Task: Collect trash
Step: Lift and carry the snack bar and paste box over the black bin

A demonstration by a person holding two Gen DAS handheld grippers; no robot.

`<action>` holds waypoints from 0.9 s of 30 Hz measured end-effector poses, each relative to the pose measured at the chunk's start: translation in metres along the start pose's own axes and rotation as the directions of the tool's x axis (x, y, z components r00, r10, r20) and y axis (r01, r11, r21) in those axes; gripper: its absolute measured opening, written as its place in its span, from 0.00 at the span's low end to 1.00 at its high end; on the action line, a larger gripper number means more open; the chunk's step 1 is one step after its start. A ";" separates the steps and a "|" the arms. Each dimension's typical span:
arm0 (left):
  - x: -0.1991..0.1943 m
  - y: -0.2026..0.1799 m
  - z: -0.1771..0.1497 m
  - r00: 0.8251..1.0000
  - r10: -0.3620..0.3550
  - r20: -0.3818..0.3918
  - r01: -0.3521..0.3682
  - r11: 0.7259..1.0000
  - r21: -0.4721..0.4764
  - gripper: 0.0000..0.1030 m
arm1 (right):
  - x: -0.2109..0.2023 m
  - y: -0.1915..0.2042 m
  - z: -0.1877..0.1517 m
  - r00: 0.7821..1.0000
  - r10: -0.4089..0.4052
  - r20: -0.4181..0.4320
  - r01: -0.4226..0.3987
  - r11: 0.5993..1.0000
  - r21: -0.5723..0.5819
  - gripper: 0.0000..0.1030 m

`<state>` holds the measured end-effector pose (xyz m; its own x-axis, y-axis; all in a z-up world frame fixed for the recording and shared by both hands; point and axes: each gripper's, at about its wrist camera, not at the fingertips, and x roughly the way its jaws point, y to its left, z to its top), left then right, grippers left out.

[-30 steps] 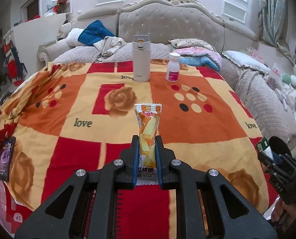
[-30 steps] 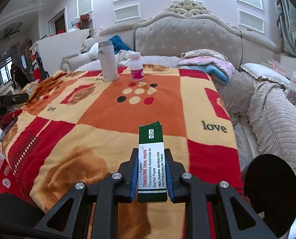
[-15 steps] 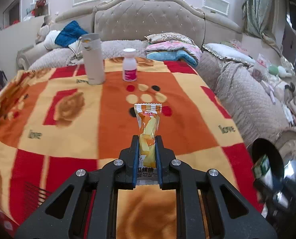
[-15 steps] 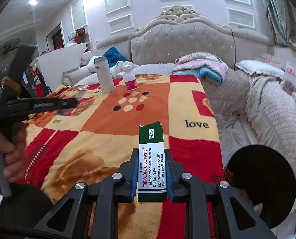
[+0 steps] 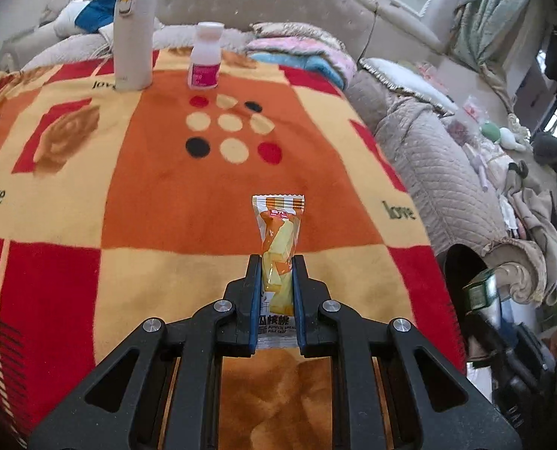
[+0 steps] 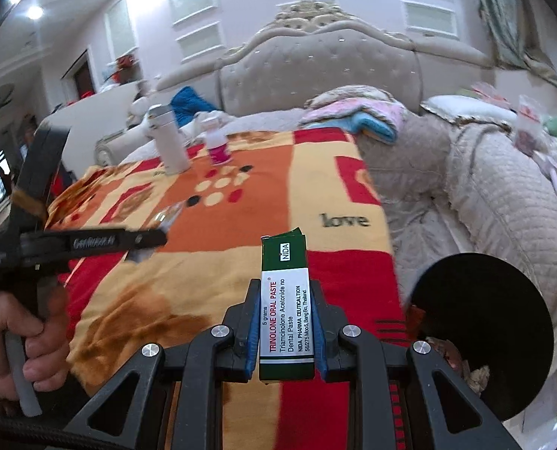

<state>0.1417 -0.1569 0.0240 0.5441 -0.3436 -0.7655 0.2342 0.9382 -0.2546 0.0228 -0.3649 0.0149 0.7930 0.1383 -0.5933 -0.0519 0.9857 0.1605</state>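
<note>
My left gripper [image 5: 276, 264] is shut on an orange and yellow snack packet [image 5: 280, 230], which sticks up between its pads above the blanket-covered table [image 5: 158, 202]. My right gripper [image 6: 284, 288] is shut on a green and white oral paste box [image 6: 284, 262], held upright near the table's right edge. A round black bin [image 6: 481, 337] opens just right of the right gripper, off the table's edge. The left wrist view shows that bin [image 5: 462, 266] at its right, with the green box [image 5: 479, 292] beside it. In the right wrist view the left gripper [image 6: 91, 242] reaches in from the left, gripped by a hand [image 6: 12, 337].
A tall beige flask [image 5: 133, 37] and a small white bottle with a pink label [image 5: 204, 62] stand at the table's far side. A quilted beige sofa [image 5: 440, 172] with folded blankets and clutter runs along the right and back.
My left gripper has swung right and lower with the snack packet, toward the table's right edge. It now shows in the right wrist view. The bin looks nearer to the right gripper.
</note>
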 end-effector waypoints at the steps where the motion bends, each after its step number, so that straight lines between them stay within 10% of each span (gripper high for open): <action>1: 0.001 -0.001 0.000 1.000 0.009 -0.002 -0.009 1.000 0.006 0.12 | -0.001 -0.005 0.001 1.000 -0.001 0.006 0.001 1.000 0.014 0.21; 11: -0.001 -0.021 -0.009 0.986 0.154 0.057 -0.161 0.977 0.138 0.12 | -0.007 -0.020 0.004 0.999 -0.037 0.029 0.036 0.998 0.052 0.21; 27: 0.005 -0.030 -0.012 0.980 0.193 0.056 -0.200 0.962 0.184 0.12 | -0.048 -0.092 0.033 0.959 -0.247 0.140 0.214 0.953 0.212 0.21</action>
<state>0.1282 -0.1865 0.0208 0.6236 -0.1576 -0.7657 0.2645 0.9642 0.0170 0.0097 -0.4656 0.0543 0.8580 -0.1240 -0.4984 0.2493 0.9490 0.1931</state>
